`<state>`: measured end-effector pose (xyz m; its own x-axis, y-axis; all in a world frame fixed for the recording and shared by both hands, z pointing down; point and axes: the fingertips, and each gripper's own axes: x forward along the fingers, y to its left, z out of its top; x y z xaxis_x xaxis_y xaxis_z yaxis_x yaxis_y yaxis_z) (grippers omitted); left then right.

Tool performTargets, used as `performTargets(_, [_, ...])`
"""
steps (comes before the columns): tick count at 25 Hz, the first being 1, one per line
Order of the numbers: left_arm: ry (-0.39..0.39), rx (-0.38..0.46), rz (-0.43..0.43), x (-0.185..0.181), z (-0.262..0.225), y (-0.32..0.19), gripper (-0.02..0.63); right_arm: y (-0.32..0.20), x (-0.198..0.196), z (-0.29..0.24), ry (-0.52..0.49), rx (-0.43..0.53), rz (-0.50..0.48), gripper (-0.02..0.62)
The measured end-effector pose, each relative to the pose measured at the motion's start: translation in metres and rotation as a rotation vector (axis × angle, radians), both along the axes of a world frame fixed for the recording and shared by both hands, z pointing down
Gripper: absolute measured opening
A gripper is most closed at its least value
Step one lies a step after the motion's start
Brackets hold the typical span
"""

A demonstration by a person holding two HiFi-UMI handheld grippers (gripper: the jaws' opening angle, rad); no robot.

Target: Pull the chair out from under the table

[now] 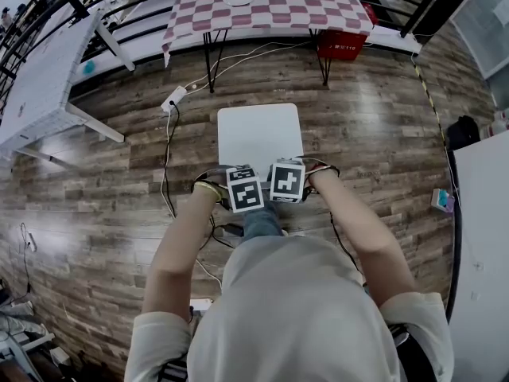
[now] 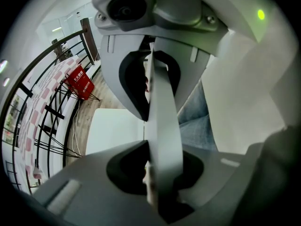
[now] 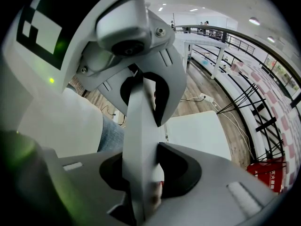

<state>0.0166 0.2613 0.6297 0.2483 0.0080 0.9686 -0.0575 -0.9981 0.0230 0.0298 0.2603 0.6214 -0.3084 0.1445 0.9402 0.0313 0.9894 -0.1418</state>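
Head view: chair (image 1: 260, 134) back hidden under left gripper (image 1: 245, 188) and right gripper (image 1: 287, 181), legs under seat; table (image 1: 270, 2) cropped at top.

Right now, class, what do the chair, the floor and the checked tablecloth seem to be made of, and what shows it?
The chair: smooth, even white seat with no grain, probably matte plastic or painted board. The floor: brown planks with grain and a sheen, wood or wood-look laminate. The tablecloth: red-and-white check hanging over the edge, so fabric or vinyl.
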Motion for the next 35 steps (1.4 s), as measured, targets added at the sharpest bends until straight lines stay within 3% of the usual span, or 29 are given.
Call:
performTargets(17, [0.045,0.014,-0.058,0.004,-0.007,-0.001,0.098,0.0,0.001,-0.002,-0.022,0.035,0.009,0.101])
performTargets(35, [0.035,0.031,-0.016,-0.007,-0.058,0.003,0.095,0.0,0.011,-0.047,-0.035,0.089,-0.043,0.09])
